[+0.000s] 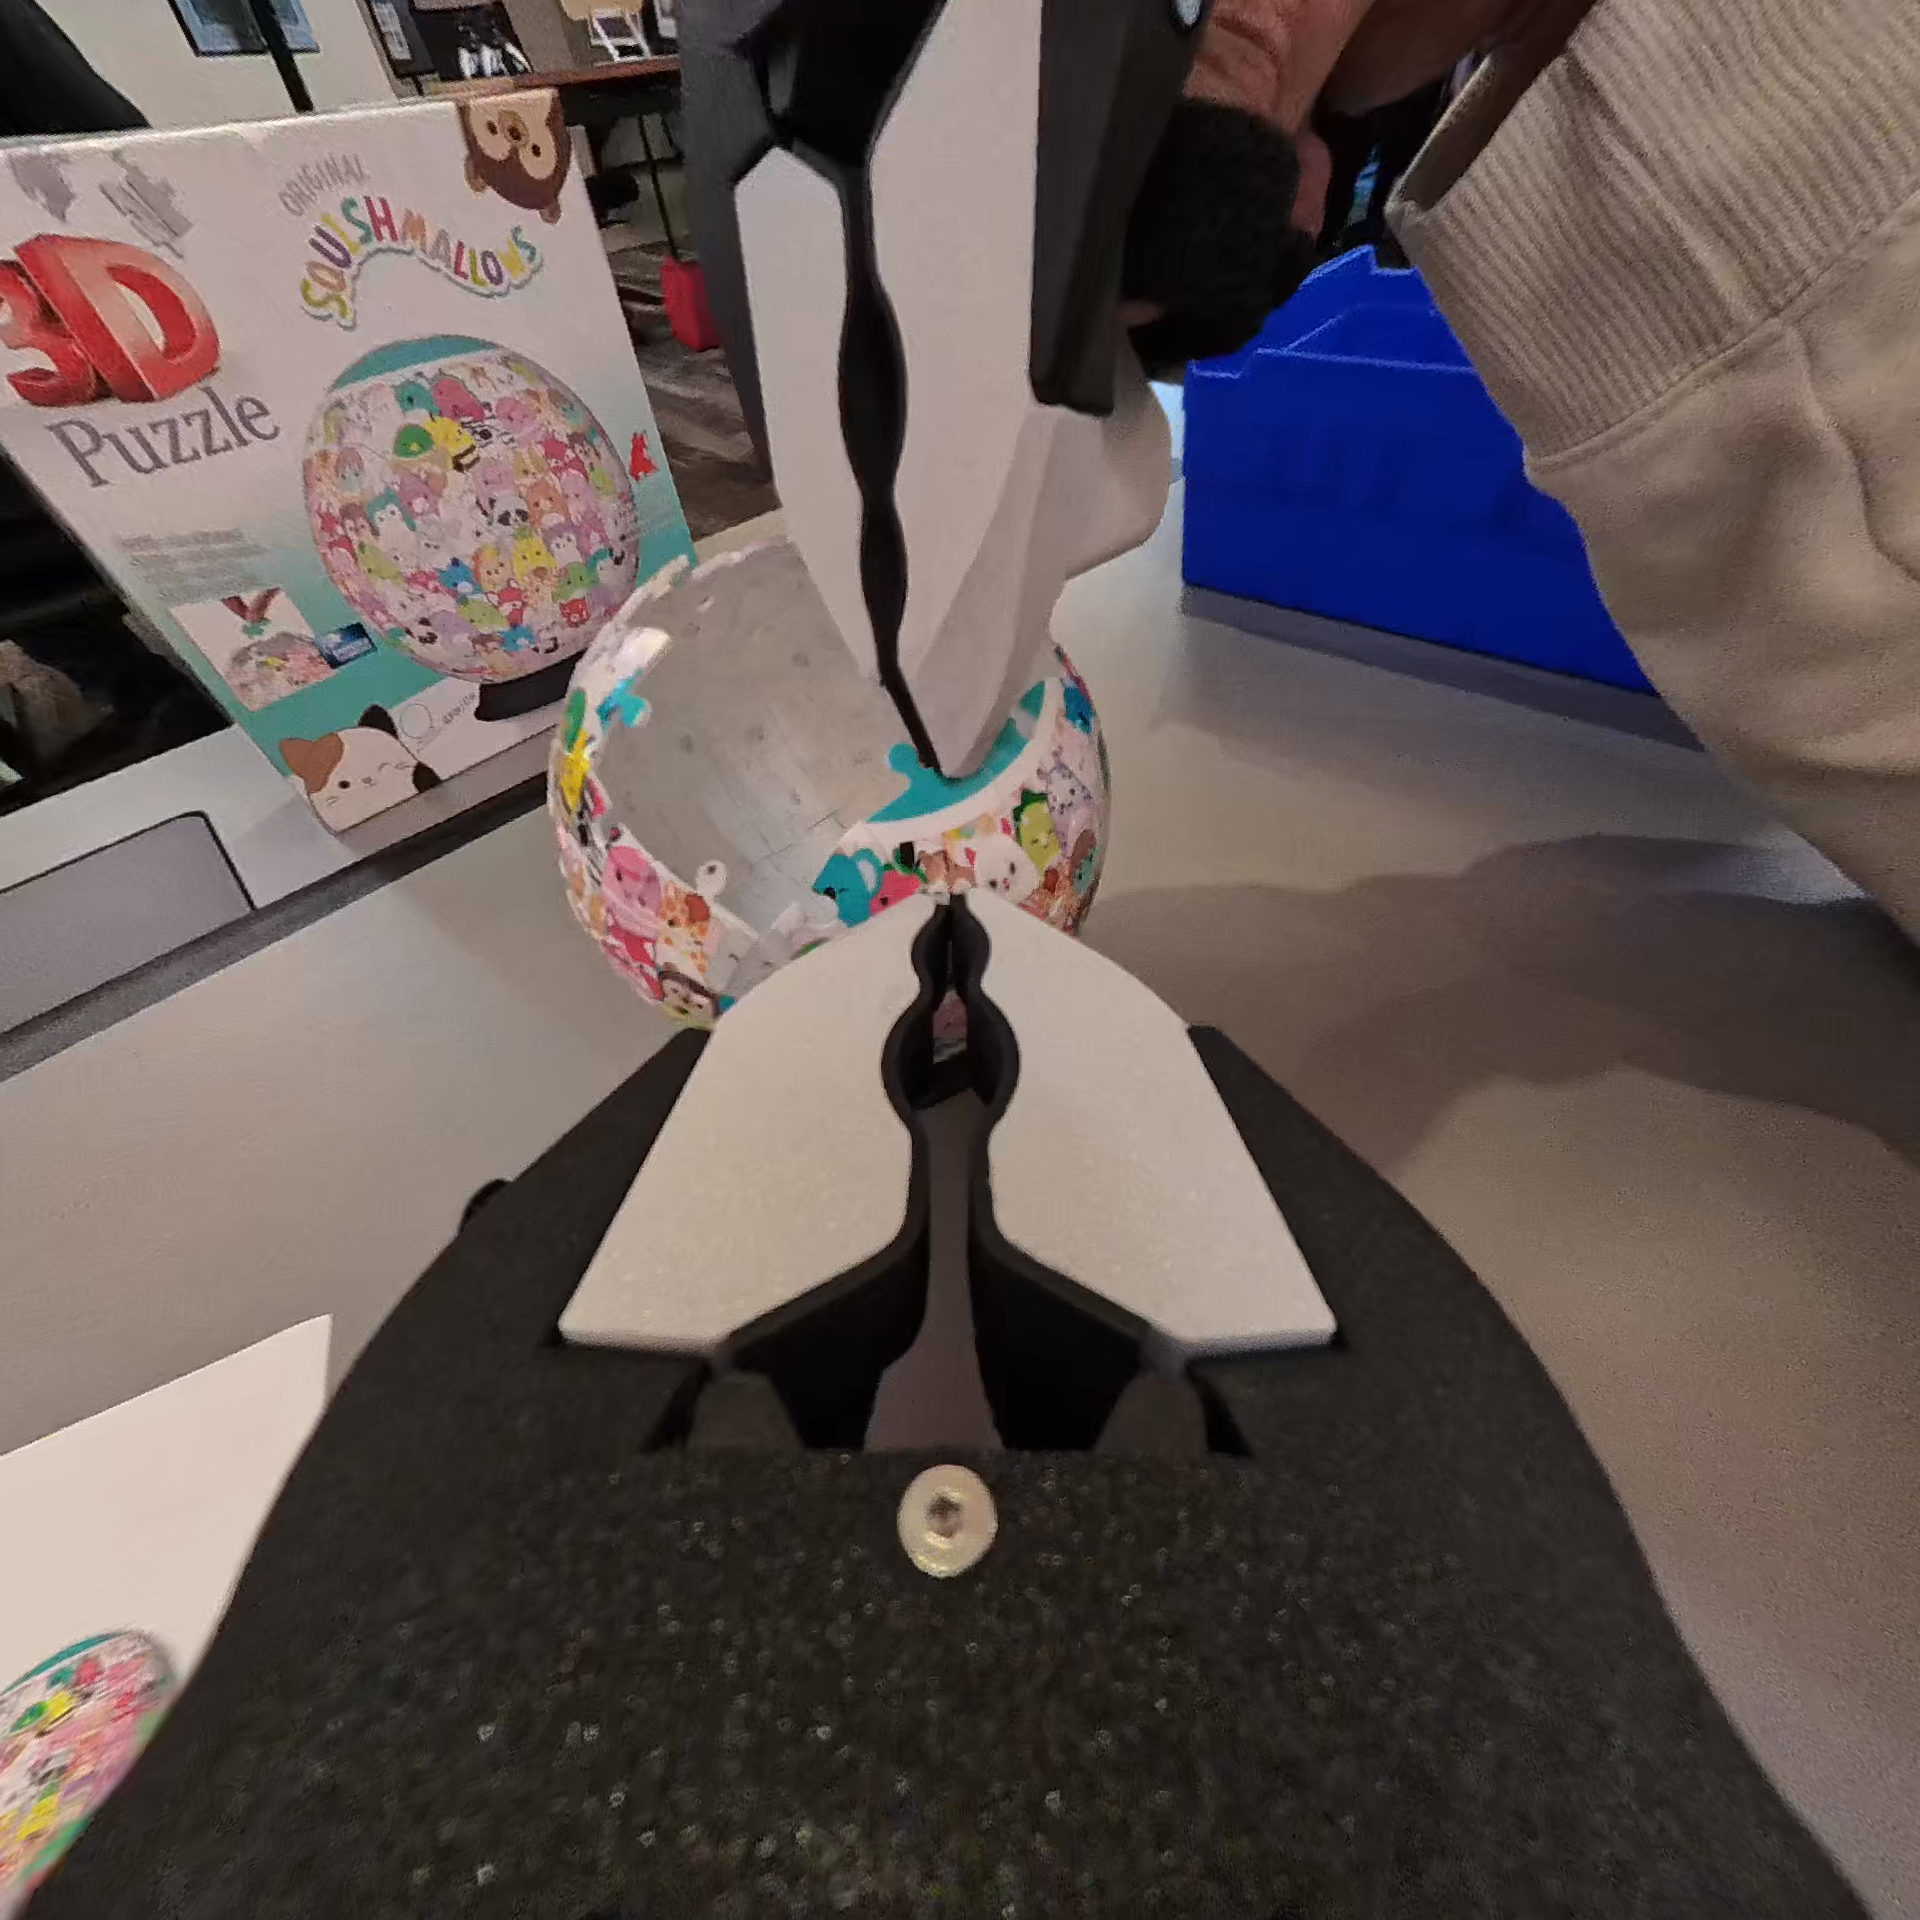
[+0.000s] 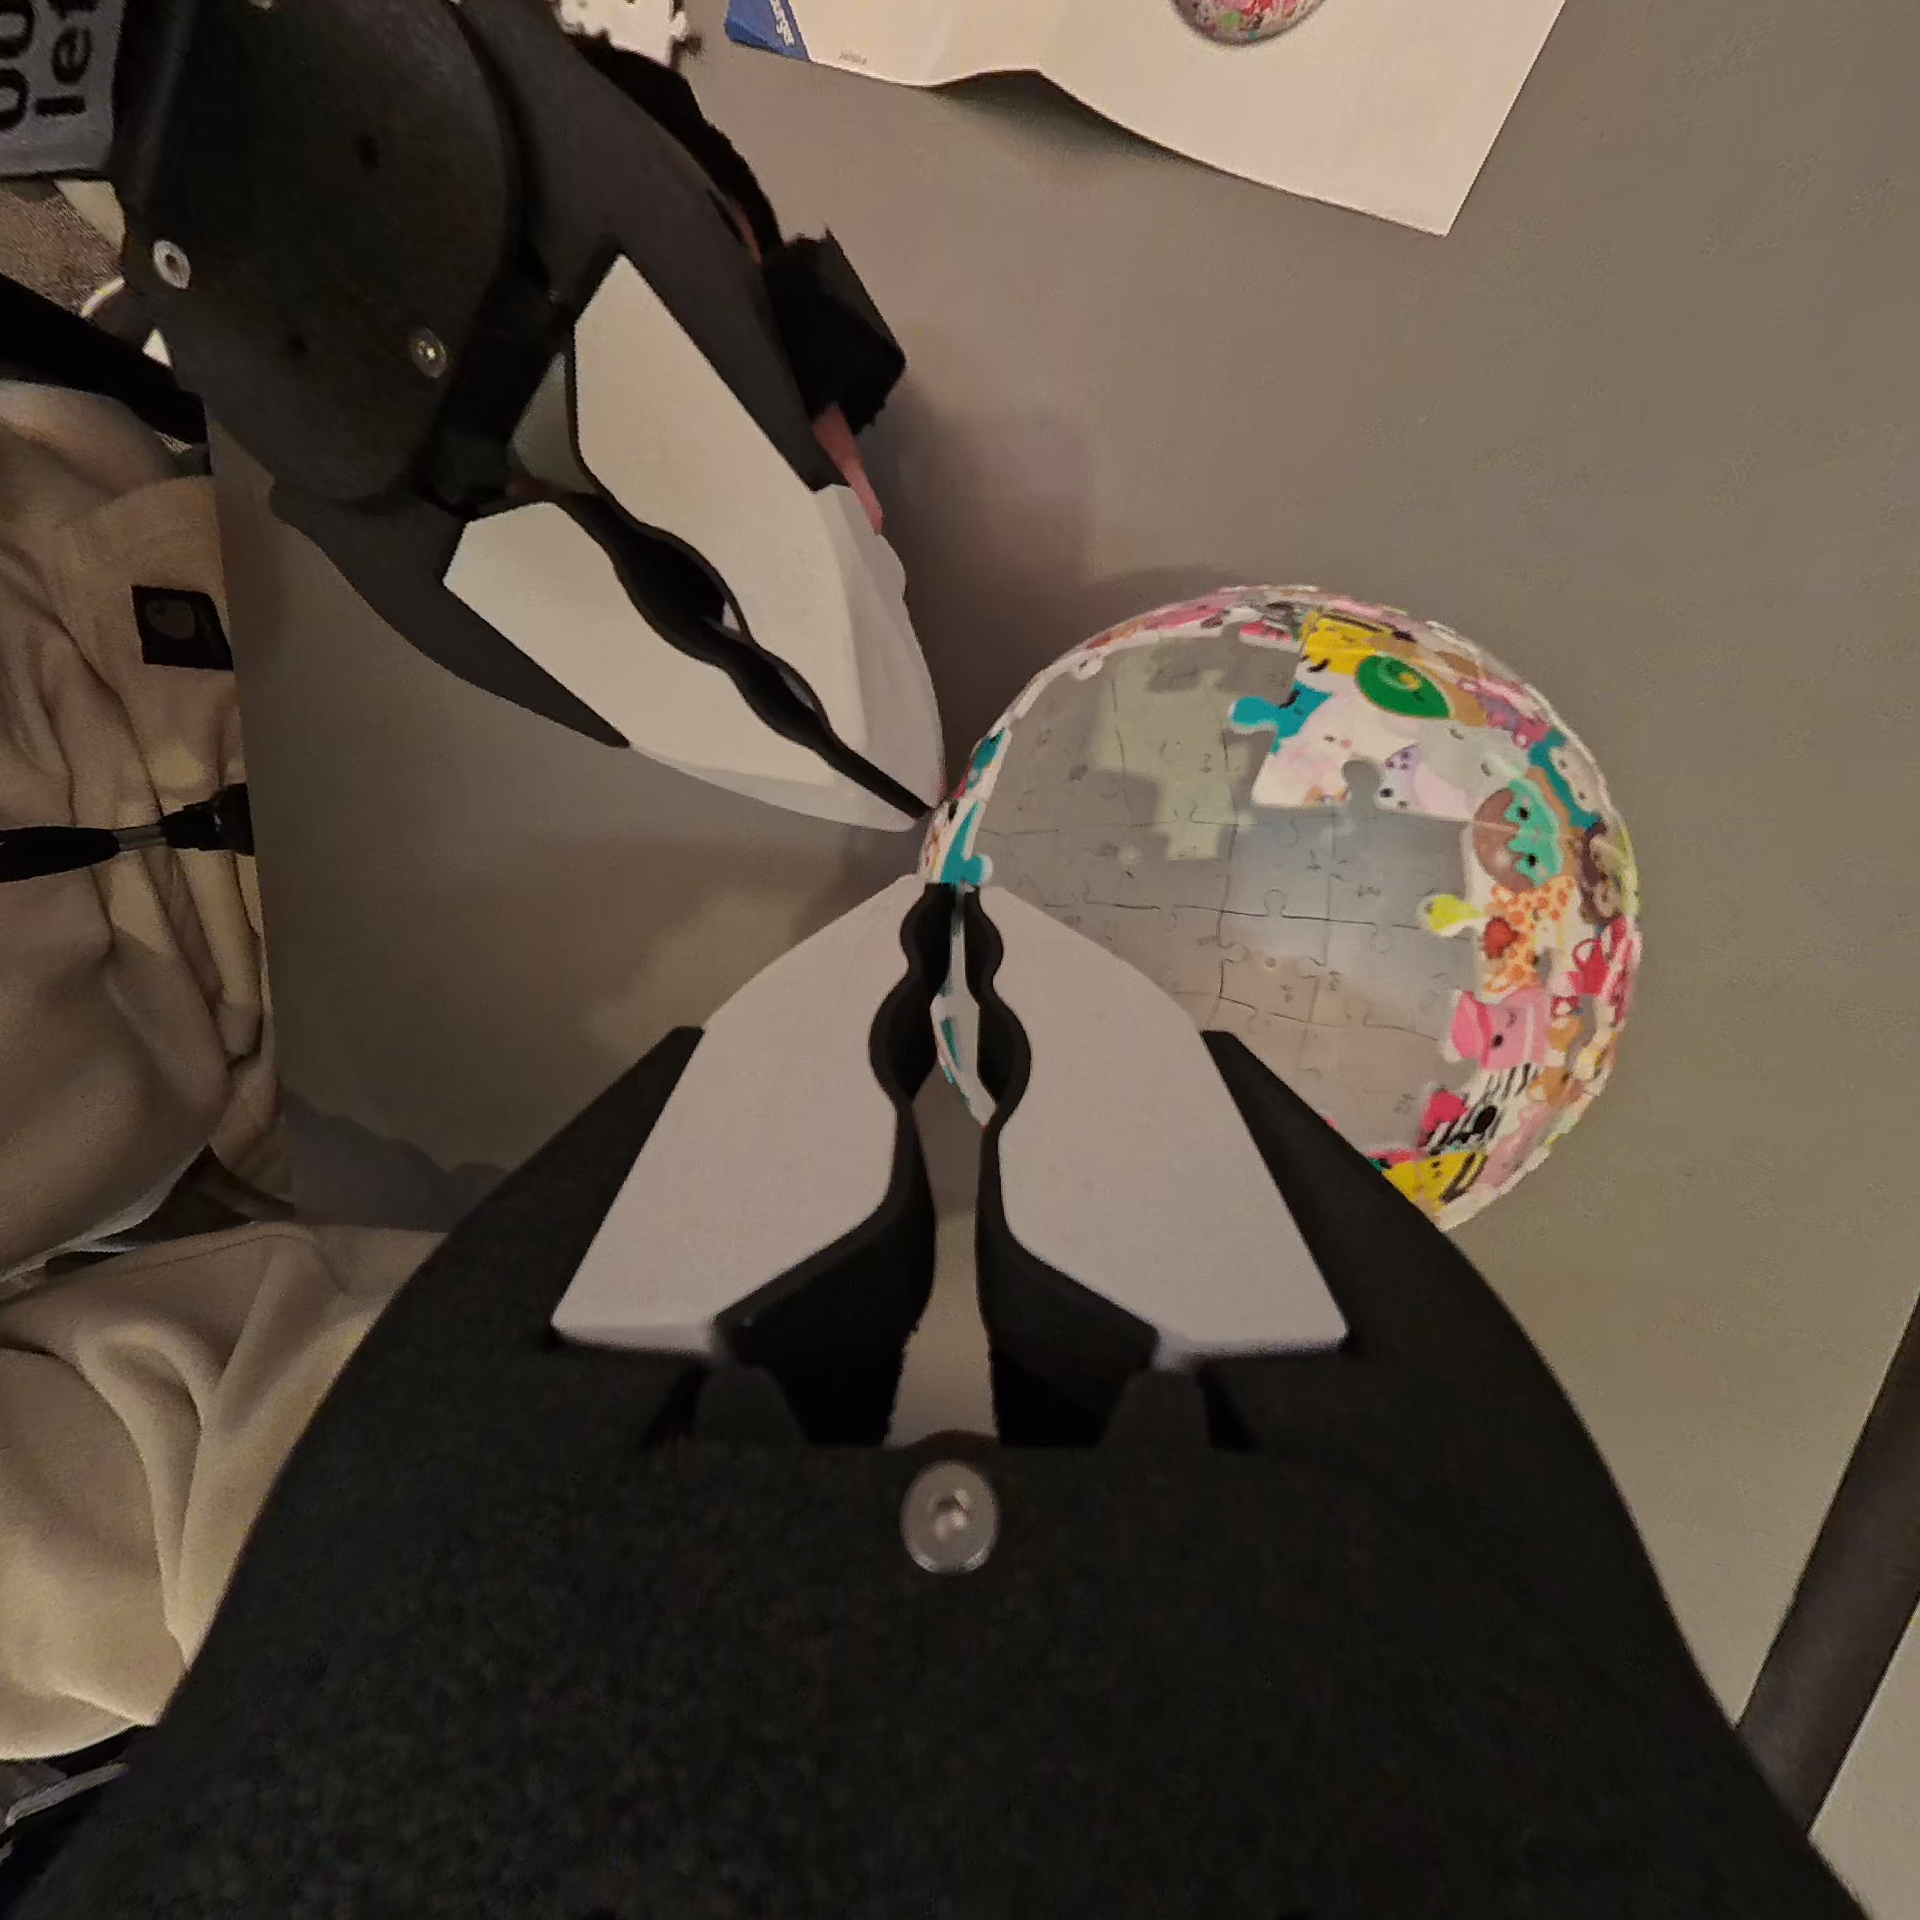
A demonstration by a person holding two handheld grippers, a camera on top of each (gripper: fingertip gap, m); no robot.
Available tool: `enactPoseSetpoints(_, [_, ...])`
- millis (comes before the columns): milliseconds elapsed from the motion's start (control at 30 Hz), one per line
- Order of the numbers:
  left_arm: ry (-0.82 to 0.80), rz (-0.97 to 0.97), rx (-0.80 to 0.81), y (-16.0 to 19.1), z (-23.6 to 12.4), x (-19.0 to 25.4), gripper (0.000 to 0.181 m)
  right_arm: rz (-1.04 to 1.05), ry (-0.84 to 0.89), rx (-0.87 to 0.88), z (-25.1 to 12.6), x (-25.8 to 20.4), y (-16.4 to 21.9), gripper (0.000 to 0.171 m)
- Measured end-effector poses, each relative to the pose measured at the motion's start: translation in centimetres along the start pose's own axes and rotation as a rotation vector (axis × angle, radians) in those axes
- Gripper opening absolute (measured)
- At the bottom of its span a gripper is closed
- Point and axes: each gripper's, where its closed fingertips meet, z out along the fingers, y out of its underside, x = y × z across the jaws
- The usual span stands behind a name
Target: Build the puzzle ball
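Left claw (image 1: pixel 948 914): nearest the lens, pinched onto lower rim of ball (image 1: pixel 997 842). Right claw (image 1: pixel 928 767): descending from above, tips clamped on teal piece (image 1: pixel 940 792) at rim, just beyond left tips. Ball: part-built shell, resting on table (image 1: pixel 1403 1091) at both tips. Box (image 1: pixel 343 436): upright, beyond ball, left. Blue bin (image 1: pixel 1351 468): beyond, right. Sheet (image 2: pixel 1299 94): flat, beyond ball.

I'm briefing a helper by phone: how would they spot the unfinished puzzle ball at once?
On the grey table, look just in front of the upright puzzle box. The puzzle ball sits there, cartoon-covered like the box's picture but broken open, showing its pale hollow inside.
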Motion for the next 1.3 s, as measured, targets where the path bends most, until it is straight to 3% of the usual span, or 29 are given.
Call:
enactPoseSetpoints(400, [0.016,0.041,0.037,-1.1,-0.6,1.7,0.0,0.006,-0.001,-0.002,0.1,0.1,0.1,0.003])
enactPoseSetpoints(567, [0.01,0.013,-0.034,0.7,0.7,0.5,0.0,0.005,0.014,-0.008,0.2,0.4,0.1,0.003])
enactPoseSetpoints(700, [-0.015,0.039,0.038,-1.0,-0.5,0.5,0.0,0.006,0.008,-0.01,0.3,0.3,0.1,0.002])
enactPoseSetpoints(833, [-0.015,0.048,-0.041,0.9,0.7,0.2,0.0,0.002,0.018,-0.017,0.3,0.4,0.2,0.002])
enactPoseSetpoints(967, [-0.025,0.049,0.001,0.0,0.1,0.2,0.0,-0.004,0.024,-0.019,0.4,0.4,0.1,0.002])
enactPoseSetpoints(1100, [-0.043,0.058,-0.062,1.2,1.0,-0.2,0.0,-0.01,0.045,-0.031,0.4,0.6,0.2,0.003])
enactPoseSetpoints(1300, [-0.057,0.103,-0.008,-0.2,0.4,0.2,0.0,-0.007,0.038,-0.034,0.5,0.6,0.3,0.003])
